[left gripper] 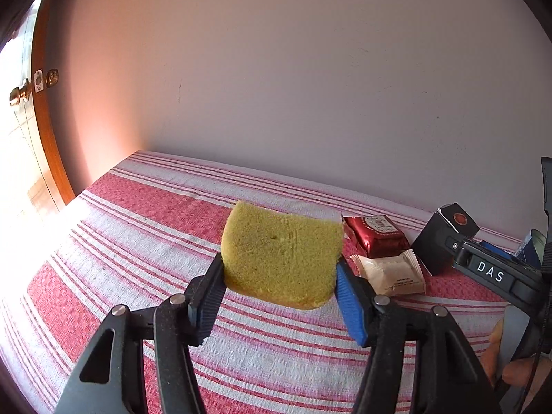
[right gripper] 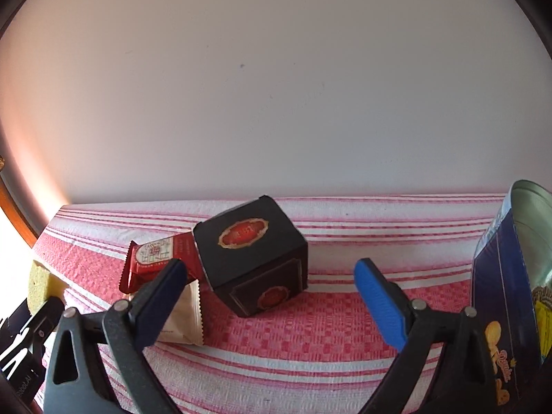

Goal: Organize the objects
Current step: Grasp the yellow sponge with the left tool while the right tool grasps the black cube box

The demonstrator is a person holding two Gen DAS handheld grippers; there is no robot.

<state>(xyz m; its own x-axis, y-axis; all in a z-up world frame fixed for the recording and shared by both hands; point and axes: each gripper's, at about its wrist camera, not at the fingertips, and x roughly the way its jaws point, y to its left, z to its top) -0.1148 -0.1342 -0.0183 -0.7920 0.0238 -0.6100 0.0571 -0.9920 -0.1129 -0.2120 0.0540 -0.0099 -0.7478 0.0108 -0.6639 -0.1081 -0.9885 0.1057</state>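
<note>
My left gripper is shut on a yellow sponge and holds it above the red-and-white striped cloth. The sponge edge also shows at the far left of the right wrist view. My right gripper is open and empty, just in front of a black box with red emblems. A red snack packet and a beige packet lie left of the box, partly behind my left finger. In the left wrist view the red packet, beige packet and black box lie right of the sponge.
A blue tin or carton with a yellow cartoon stands at the right edge, close to my right finger. A pale wall runs behind the table. A wooden door with a brass knob is at far left. The right gripper body shows at right.
</note>
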